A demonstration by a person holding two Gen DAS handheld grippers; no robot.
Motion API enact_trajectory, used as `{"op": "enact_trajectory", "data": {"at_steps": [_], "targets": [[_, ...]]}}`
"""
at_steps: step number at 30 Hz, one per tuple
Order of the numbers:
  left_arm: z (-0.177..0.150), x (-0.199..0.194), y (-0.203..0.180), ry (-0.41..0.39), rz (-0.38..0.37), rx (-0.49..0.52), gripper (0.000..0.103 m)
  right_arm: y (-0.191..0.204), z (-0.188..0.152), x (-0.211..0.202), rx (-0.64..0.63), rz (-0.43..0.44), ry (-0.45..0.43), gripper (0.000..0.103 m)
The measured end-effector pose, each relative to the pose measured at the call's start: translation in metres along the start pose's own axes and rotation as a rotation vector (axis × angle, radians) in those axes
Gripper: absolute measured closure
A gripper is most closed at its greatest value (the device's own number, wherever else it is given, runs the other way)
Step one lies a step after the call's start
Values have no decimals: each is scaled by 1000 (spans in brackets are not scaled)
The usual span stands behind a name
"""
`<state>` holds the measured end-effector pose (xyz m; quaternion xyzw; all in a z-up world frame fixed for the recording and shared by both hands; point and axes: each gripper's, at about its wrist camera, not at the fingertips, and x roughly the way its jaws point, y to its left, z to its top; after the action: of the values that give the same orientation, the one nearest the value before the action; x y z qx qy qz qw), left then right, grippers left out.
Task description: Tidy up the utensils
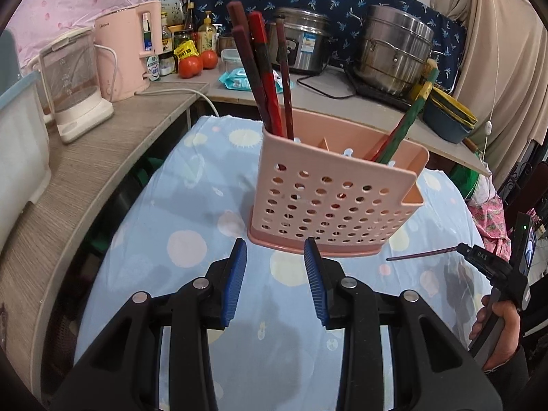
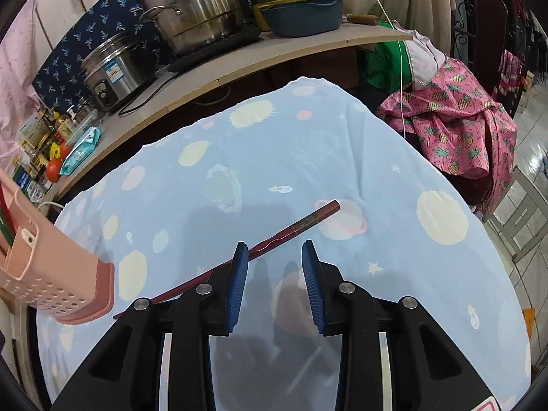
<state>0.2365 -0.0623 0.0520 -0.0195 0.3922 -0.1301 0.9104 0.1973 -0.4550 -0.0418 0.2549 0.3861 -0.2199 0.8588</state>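
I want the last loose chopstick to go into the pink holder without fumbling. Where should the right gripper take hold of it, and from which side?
Probably around the chopstick's middle, coming down from above. It lies flat on the blue cloth, slanting across in front of the right gripper, so the jaws should be turned to straddle the thin shaft crosswise. The thick end points away from the pink holder.

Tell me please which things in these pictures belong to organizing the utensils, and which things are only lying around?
Belong to the job:
- pink perforated holder
- red chopsticks standing in it
- green utensil leaning in it
- loose dark red chopstick on the tablecloth

Only lying around:
- steel pot
- rice cooker
- pink kettle
- tomatoes
- wipes pack
- pineapple-print cloth
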Motion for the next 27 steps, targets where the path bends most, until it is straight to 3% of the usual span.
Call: {"op": "enact_trajectory", "data": {"at_steps": [12,22,24,25,27], "targets": [[-6,19,-1,51,1,-1,70,5,15,32,20,-25,15,77],[-9,25,1,73,5,-12,70,12,22,38,-22,-66,5,88],[-9,25,1,73,5,-15,70,12,21,36,-23,-45,10,95],[-9,24,1,73,4,-16,70,13,19,32,-25,-30,7,102],[-10,24,2,74,2,-19,70,16,15,24,-35,-2,5,102]]}}
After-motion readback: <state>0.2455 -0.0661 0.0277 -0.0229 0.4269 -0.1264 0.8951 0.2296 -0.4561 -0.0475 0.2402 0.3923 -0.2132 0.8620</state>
